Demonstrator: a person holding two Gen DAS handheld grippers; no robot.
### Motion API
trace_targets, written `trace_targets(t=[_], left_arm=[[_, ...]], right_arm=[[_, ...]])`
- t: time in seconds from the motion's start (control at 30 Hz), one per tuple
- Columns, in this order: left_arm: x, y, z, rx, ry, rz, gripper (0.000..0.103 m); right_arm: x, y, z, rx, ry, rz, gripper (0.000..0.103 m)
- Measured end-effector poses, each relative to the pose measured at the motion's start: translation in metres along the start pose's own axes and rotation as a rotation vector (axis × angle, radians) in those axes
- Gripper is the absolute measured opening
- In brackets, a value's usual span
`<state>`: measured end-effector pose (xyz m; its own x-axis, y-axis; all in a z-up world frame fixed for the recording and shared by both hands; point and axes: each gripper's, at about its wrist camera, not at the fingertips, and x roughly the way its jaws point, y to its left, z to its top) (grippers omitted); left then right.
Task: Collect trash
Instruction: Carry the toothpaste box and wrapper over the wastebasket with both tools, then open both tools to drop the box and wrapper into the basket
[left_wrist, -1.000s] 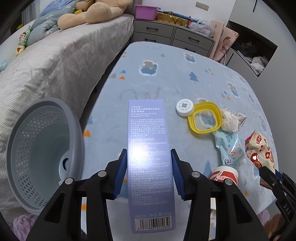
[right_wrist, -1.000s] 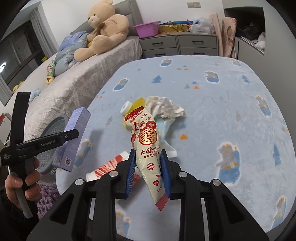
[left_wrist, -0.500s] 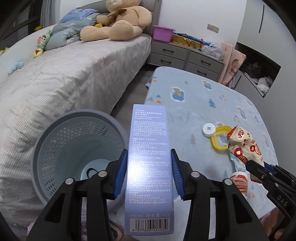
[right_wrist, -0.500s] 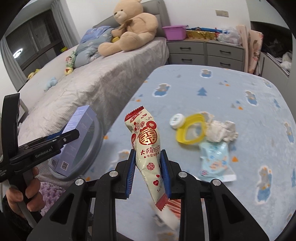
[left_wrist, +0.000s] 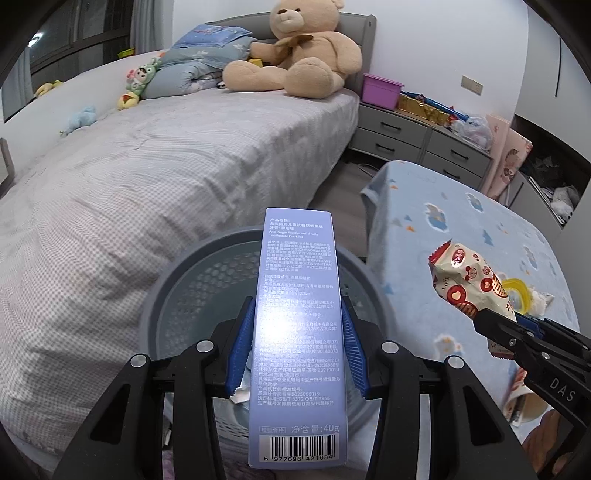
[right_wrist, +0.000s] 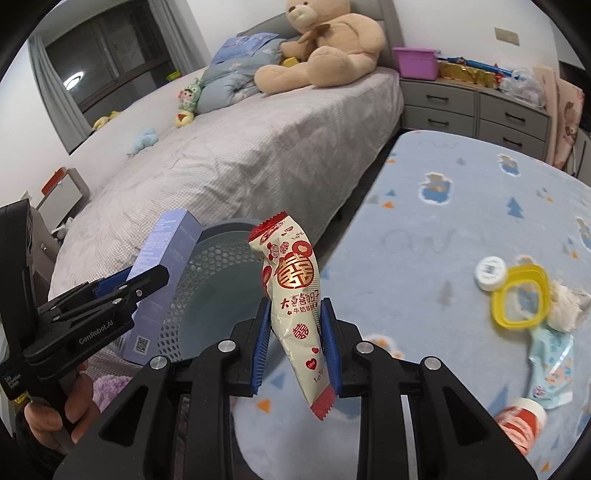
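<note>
My left gripper (left_wrist: 297, 332) is shut on a tall lilac toothpaste box (left_wrist: 297, 314) and holds it over the open grey mesh bin (left_wrist: 192, 280). A bit of white scrap lies inside the bin. My right gripper (right_wrist: 295, 332) is shut on a red and cream snack wrapper (right_wrist: 295, 288), just right of the bin (right_wrist: 221, 280) at the table's left edge. The wrapper (left_wrist: 469, 280) and box (right_wrist: 162, 266) show in the other views too.
On the blue cartoon-print table (right_wrist: 461, 206) lie a yellow ring lid (right_wrist: 521, 299), a white cap (right_wrist: 490, 272), crumpled paper (right_wrist: 565, 306), a pale blue packet (right_wrist: 550, 365) and a red-and-white cup (right_wrist: 521, 421). A grey bed (left_wrist: 147, 177) with a teddy bear stands left; drawers behind.
Both grippers have swung left from over the table to the bin beside the bed, each still holding its item. The box now hangs over the bin's mouth.
</note>
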<state>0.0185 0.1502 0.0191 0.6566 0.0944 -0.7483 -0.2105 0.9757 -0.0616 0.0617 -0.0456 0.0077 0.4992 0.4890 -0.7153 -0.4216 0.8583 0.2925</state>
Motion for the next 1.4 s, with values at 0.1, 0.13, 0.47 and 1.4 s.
trace_targets(t=[0.1,0.13,0.47,1.4], left_arm=[[0.006,0.014,-0.002,-0.010,0.000,0.023,0.044],[0.009,0.019,-0.002,-0.013,0.004,0.026,0.044],[0.042,0.052,-0.010,-0.046,0.057,0.046,0.044],[0.044,0.065,-0.018,-0.065,0.024,0.101,0.059]], right_arm=[[0.016,0.015,0.005,-0.014,0.013,0.017,0.026],[0.020,0.018,0.006,-0.019,0.017,0.020,0.026],[0.065,0.044,0.007,-0.044,0.075,0.044,0.027],[0.091,0.061,0.008,-0.074,0.090,0.050,0.044]])
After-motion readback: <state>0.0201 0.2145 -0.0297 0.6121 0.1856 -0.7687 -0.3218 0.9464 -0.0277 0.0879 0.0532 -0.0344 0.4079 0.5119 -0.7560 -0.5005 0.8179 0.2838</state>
